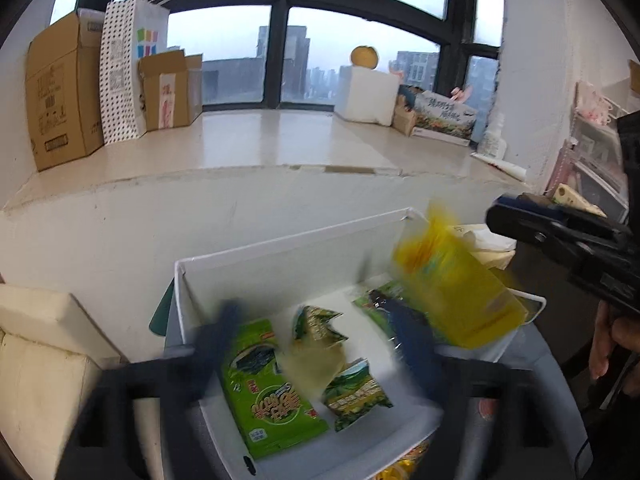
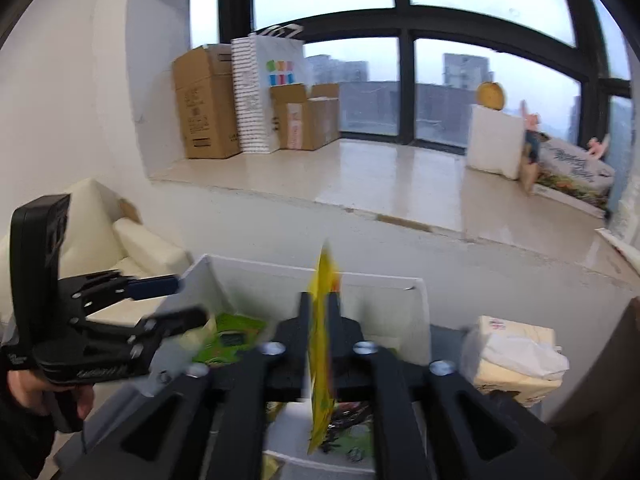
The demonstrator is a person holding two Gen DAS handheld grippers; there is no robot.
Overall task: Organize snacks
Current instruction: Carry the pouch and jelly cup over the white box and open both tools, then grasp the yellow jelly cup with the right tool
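A white open box [image 1: 288, 240] [image 2: 380, 278] stands below both grippers. Inside lie a green seaweed packet [image 1: 264, 392] and small green snack packets [image 1: 356, 396]. My left gripper [image 1: 318, 336] [image 2: 188, 300] hangs over the box with its jaws wide apart, and a blurred pale packet [image 1: 312, 360] shows loose between them. A yellow packet [image 1: 452, 292] [image 2: 322, 360], blurred and upright, is over the box's right side. It sits between the fingers of my right gripper [image 2: 319, 308] [image 1: 500, 216] with a gap on each side, so the pads do not press it.
A cream sofa [image 1: 40, 340] is left of the box. A wrapped pale pack [image 2: 516, 356] lies to its right on the grey table. Behind is a low wall and a window ledge with cardboard boxes [image 1: 60, 92], a dotted paper bag [image 1: 120, 72] and a white foam box [image 1: 364, 96].
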